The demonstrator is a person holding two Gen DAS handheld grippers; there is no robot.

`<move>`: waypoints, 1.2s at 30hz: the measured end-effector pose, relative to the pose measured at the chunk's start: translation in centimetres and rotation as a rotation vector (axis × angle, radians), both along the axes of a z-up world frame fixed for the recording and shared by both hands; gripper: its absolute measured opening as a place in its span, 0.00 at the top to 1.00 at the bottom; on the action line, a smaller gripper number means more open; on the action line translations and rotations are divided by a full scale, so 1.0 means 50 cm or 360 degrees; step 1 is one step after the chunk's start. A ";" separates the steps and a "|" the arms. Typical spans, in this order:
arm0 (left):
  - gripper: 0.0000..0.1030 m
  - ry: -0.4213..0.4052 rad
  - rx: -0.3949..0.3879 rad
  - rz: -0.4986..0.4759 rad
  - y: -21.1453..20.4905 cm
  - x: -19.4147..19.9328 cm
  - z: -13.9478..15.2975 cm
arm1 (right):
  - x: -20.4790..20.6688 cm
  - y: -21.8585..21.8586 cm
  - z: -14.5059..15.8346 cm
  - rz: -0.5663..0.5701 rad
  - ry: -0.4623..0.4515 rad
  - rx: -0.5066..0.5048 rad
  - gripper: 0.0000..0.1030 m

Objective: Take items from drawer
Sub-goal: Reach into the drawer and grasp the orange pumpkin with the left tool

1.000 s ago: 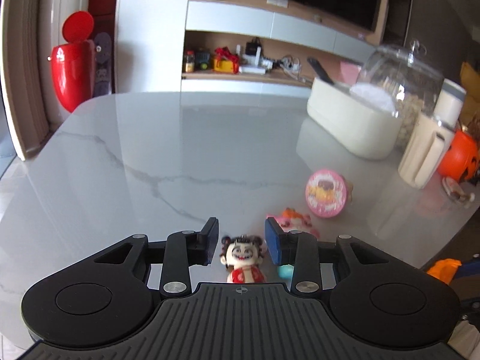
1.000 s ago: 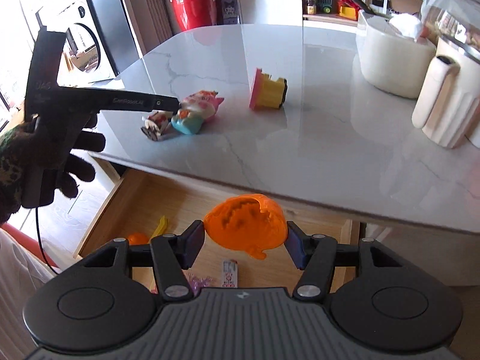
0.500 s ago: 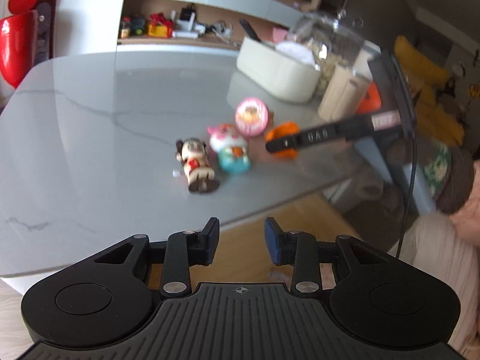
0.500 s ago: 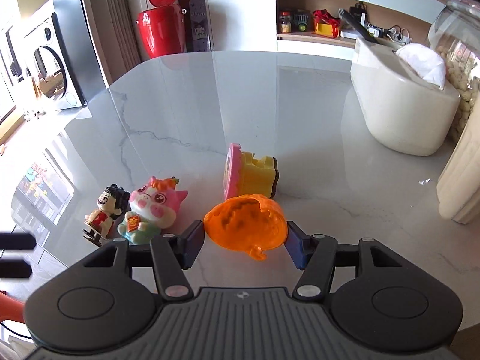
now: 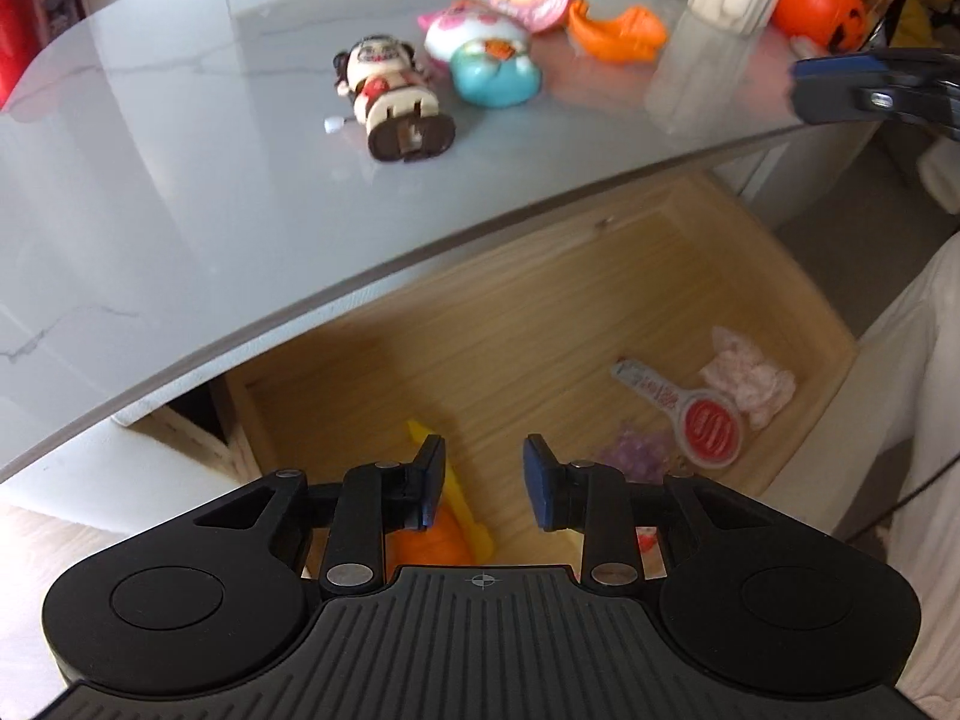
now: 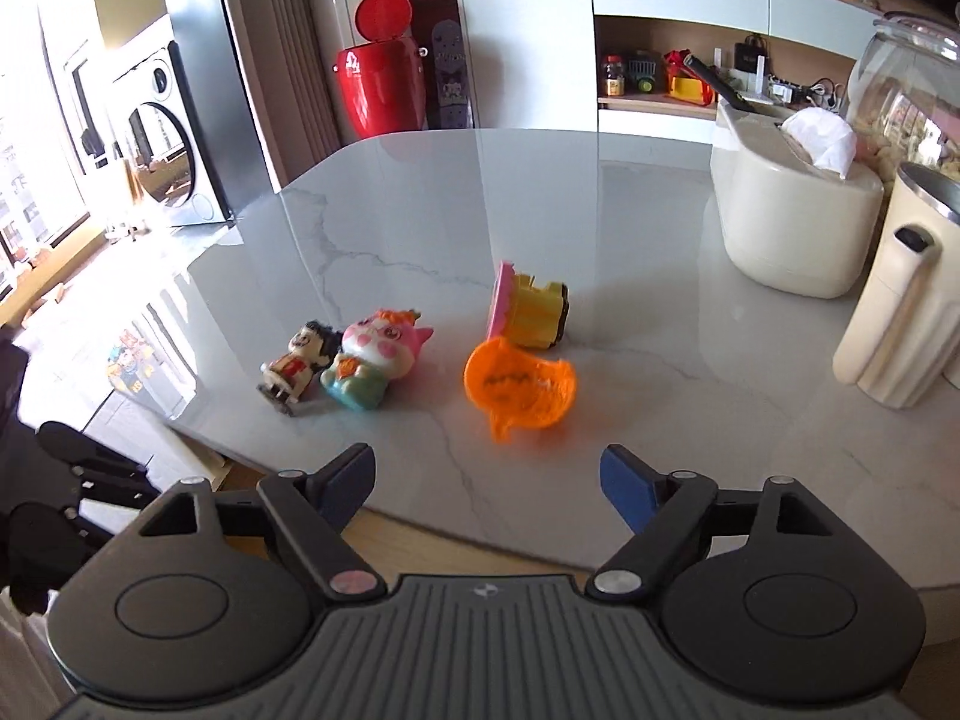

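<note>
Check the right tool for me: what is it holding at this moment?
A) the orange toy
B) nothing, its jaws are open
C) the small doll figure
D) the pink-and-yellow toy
B: the right tool is open and empty; the orange toy lies on the marble table ahead of it, apart from both fingers.

Orange toy (image 5: 429, 543) and yellow piece (image 5: 459, 498) in the drawer (image 5: 600, 300): largely hidden behind the left gripper's fingers (image 5: 433, 480). Right gripper (image 5: 870, 84): blurred, cut by frame edge. Purple item (image 5: 639, 450): indistinct.
</note>
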State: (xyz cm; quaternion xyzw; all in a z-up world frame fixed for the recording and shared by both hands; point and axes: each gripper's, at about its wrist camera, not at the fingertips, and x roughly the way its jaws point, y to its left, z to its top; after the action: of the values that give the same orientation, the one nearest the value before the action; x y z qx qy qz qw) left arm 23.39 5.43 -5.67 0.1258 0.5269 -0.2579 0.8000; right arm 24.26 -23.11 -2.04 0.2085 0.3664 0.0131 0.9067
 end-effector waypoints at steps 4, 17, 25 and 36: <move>0.69 0.0211 0.0257 -0.0073 -0.029 0.018 -0.060 | -0.049 0.013 -0.048 0.0130 0.0113 0.0033 0.17; 0.65 0.0453 0.0630 0.0067 -0.070 0.072 -0.181 | -0.083 0.001 -0.153 0.0111 0.0283 0.0126 0.15; 0.61 0.0497 0.0694 0.0050 -0.065 0.080 -0.216 | -0.090 -0.011 -0.158 0.0093 0.0294 0.0148 0.14; 0.62 0.0338 0.0309 0.0000 -0.054 0.015 -0.100 | -0.075 -0.014 -0.187 0.0077 0.0388 0.0179 0.14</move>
State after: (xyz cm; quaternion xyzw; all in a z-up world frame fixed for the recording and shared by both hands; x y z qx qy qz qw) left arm 24.14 2.74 -10.68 0.1746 0.6312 -0.2175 0.7238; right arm 20.50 -23.81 -11.39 0.2500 0.4775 0.0302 0.8418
